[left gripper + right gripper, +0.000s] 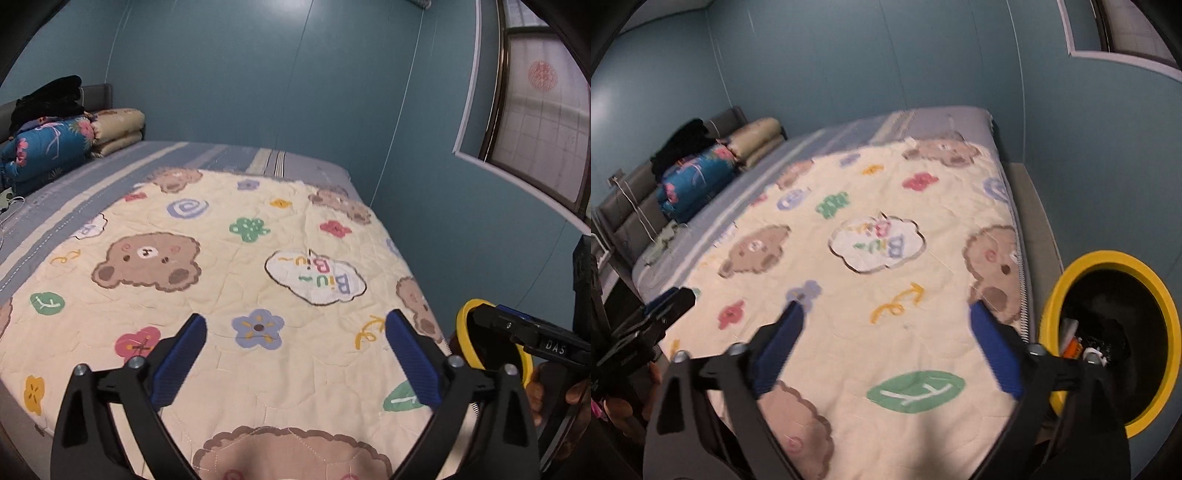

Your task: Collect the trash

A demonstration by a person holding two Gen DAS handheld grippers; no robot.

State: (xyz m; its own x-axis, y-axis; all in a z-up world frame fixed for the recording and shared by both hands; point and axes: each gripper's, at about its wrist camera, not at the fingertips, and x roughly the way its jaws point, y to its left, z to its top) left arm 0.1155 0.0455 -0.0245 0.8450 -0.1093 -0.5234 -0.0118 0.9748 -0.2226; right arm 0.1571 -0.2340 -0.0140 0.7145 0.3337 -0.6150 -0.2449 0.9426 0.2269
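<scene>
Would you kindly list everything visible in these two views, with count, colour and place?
trash bin: one, yellow rim, dark inside, right of the bed, trash in it
bear quilt: one, cream, spread over the bed
striped sheet: one, grey-blue, under the quilt
folded blankets: two, blue floral and beige, by the headboard
dark clothing: one pile, black, atop the blankets
window: one, frosted, right wall
left gripper: black, blue pads, open, empty
right gripper: same, open, empty
</scene>
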